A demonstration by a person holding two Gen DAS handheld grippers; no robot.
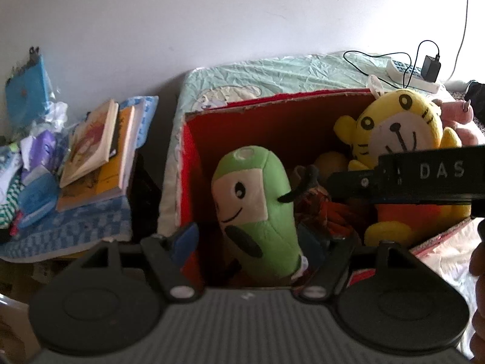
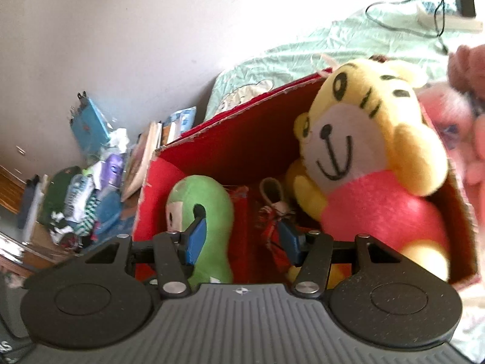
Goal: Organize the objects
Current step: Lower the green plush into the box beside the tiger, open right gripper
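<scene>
Much of the tidying appears done: a green plush (image 1: 257, 212) stands upright at the left of the red box (image 1: 272, 97), a yellow tiger plush (image 1: 403, 139) is propped in its right half, and smaller items, too jumbled to identify, lie between them. A pink plush (image 2: 454, 112) is seen outside the box at its right edge, so it is judged to be left, as is the pile of books (image 1: 97, 151) and clutter on the low surface to the left. The left gripper (image 1: 260, 242) is held level at the near rim, jaws spread around the green plush without pinching it. The right gripper (image 2: 242, 239) hovers alongside, jaws likewise spread and empty.
</scene>
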